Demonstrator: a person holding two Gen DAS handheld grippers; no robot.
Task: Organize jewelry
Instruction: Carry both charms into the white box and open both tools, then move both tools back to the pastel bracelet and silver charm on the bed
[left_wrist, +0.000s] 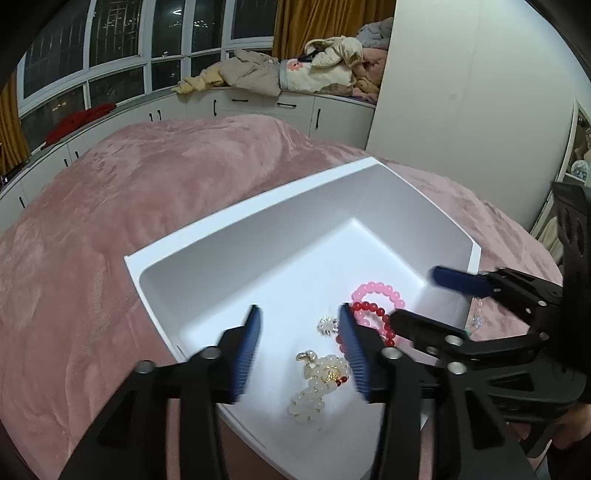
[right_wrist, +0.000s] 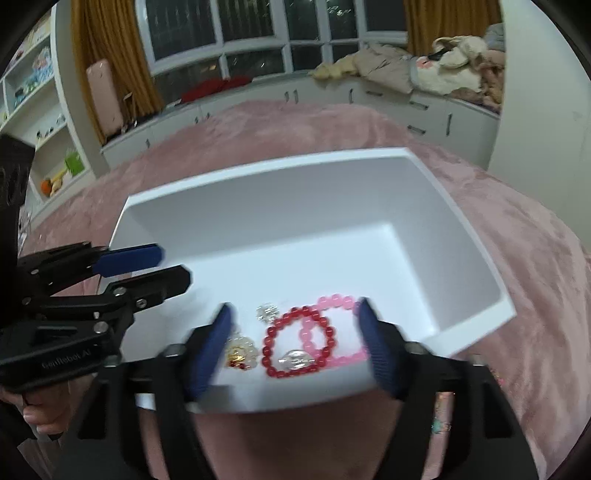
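Both grippers (left_wrist: 299, 350) (right_wrist: 295, 343) hover over box (right_wrist: 258, 166), jaws released, empty; crowded bracelets (right_wrist: 295, 343) risk snagging together if one's lifted.

A white tray (left_wrist: 207, 243) sat on a pink blanket (left_wrist: 129, 192), and near its close right corner lay a pink bead bracelet (left_wrist: 384, 291), a red bead bracelet (left_wrist: 373, 308) overlapping it, a small silver brooch (left_wrist: 328, 325) and a white bead bracelet (left_wrist: 321, 387) with a gold charm. The left gripper (left_wrist: 299, 350) hung over the tray with its blue-padded jaws apart, the white beads showing between them and nothing held. The right gripper (left_wrist: 421, 299) reached in from the right over the tray's edge, its jaws also apart, beside the pink and red beads.
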